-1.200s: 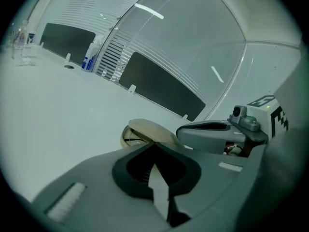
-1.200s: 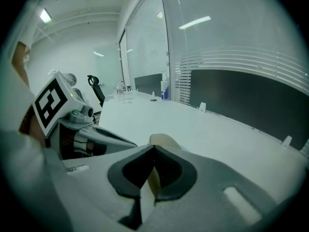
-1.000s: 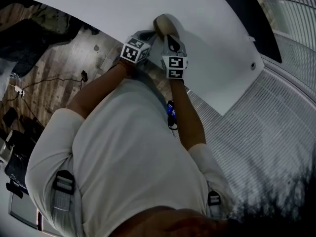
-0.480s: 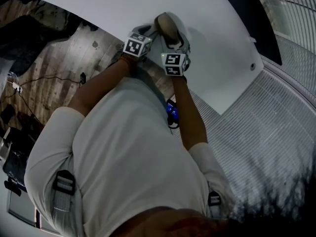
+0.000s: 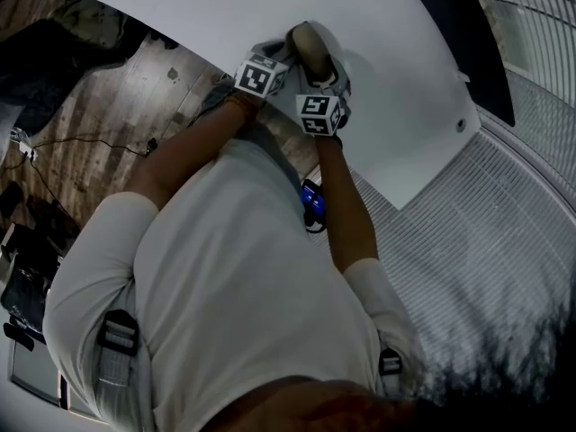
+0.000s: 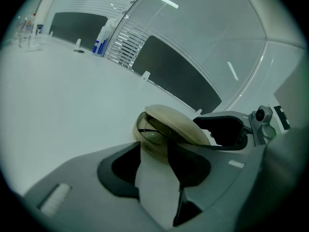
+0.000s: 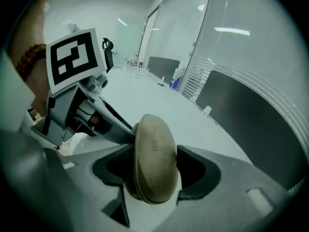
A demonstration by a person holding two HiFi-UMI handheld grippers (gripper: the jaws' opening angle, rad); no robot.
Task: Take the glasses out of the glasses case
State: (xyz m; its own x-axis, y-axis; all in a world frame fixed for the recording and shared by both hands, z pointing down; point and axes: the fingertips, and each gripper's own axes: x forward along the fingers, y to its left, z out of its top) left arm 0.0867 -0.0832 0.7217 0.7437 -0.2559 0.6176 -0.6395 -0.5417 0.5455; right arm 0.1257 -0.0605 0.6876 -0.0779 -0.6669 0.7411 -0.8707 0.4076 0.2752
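Observation:
A beige glasses case (image 5: 309, 47) lies on the white table (image 5: 405, 79) near its front edge. In the left gripper view the case (image 6: 169, 127) gapes a little at one end, and glasses (image 6: 152, 132) show inside. My left gripper (image 5: 286, 56) stands at that end. Its jaws (image 6: 155, 153) have just been opening and the case sits at their tips, untouched. My right gripper (image 5: 326, 68) comes in from the other side. Its jaws (image 7: 152, 173) have also just been opening and now stand either side of the case (image 7: 153, 156) without pressing it.
The table's near edge runs just under both grippers. Wooden floor with cables (image 5: 81, 142) lies to the left, ribbed flooring (image 5: 486, 241) to the right. Dark panels (image 6: 176, 74) line the table's far side, with a blue and white bottle (image 6: 100, 41) beside them.
Both grippers have sunk toward the case and closed in on it. Their jaws, shut before, now stand wide. The case has stayed on the table.

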